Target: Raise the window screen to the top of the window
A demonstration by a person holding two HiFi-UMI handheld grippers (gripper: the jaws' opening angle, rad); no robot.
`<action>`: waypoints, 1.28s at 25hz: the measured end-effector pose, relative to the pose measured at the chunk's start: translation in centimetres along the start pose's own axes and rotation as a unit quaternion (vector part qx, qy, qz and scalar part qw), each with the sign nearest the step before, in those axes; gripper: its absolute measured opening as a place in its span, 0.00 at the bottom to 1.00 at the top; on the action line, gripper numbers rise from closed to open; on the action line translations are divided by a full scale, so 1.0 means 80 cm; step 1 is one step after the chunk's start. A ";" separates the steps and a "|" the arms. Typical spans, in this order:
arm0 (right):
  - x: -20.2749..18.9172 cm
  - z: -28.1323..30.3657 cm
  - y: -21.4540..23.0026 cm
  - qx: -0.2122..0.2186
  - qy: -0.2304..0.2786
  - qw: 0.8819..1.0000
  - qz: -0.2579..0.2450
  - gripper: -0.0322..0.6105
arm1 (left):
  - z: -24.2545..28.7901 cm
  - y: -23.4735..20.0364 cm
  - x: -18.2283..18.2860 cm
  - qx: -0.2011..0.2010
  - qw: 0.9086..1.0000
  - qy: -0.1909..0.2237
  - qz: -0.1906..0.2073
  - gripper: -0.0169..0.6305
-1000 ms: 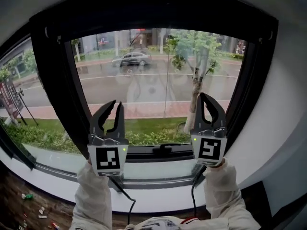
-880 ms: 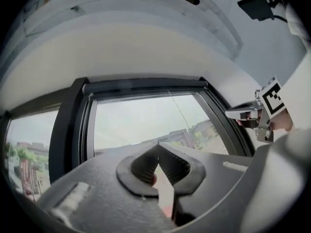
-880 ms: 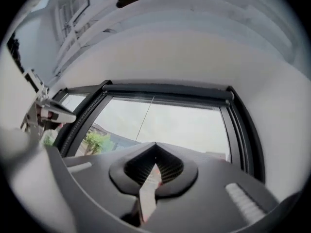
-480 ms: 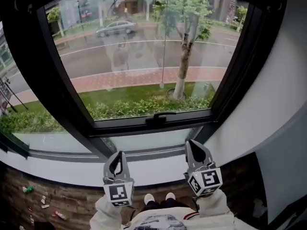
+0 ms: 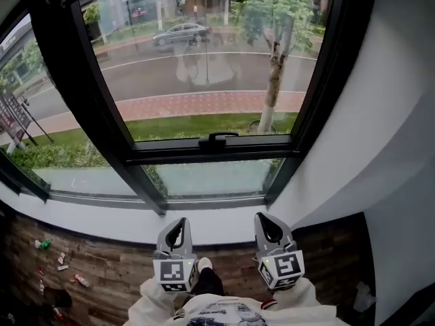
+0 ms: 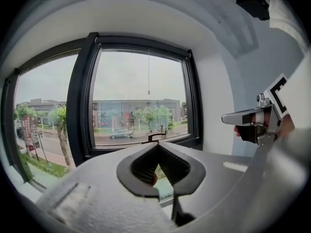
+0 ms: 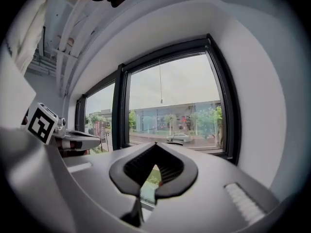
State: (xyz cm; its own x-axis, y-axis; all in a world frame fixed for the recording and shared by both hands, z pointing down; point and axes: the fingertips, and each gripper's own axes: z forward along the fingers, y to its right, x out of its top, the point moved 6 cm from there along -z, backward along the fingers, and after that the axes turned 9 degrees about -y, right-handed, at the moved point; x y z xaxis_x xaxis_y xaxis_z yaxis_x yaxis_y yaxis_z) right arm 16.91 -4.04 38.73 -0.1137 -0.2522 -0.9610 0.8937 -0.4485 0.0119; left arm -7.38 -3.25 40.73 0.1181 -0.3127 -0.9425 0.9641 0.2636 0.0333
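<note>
On my head view both grippers sit low in the frame, below the white sill and over the wooden floor. The left gripper is at lower centre-left and the right gripper at lower centre-right. They are well apart from each other and from the window. Each has its marker cube facing up at me above a white sleeve.

In the left gripper view, that gripper's jaws are together. The tips meet with nothing caught between them, and only the oval gap behind the pads lets the glass show through. The right gripper view shows the same: tips touching, clamped on nothing. Each of these views catches the other gripper at its outer edge, held level.

The window screen is up at the top bar of the black frame, in the upper middle of the left gripper view. A thin cord hangs down from it, ending in a small bead. Below the bar I see straight through the glass to a wet road, a tree and a parked car. The black handle sits on the lower rail, middle of the head view. A white wall fills the right side.
</note>
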 end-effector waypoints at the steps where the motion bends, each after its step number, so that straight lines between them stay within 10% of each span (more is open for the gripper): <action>1: -0.011 -0.024 0.003 0.002 -0.002 1.000 0.006 0.06 | -0.016 0.018 -0.005 0.005 1.000 0.001 0.007 0.03; 12: -0.089 -0.191 0.002 0.040 -0.040 0.997 0.058 0.06 | -0.145 0.172 -0.041 0.024 0.998 -0.021 0.059 0.03; 32: -0.094 -0.249 -0.187 0.053 -0.051 0.997 0.016 0.06 | -0.311 0.078 -0.100 0.050 0.997 0.010 0.051 0.03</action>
State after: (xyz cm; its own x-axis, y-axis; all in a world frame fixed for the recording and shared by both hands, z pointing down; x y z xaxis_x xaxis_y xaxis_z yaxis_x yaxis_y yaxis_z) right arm 13.04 21.65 40.26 -0.1337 -0.3516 -0.9266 0.8471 -0.5258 0.0773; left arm -8.21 23.63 40.19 0.2131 -0.2703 -0.9389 0.9663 0.2007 0.1615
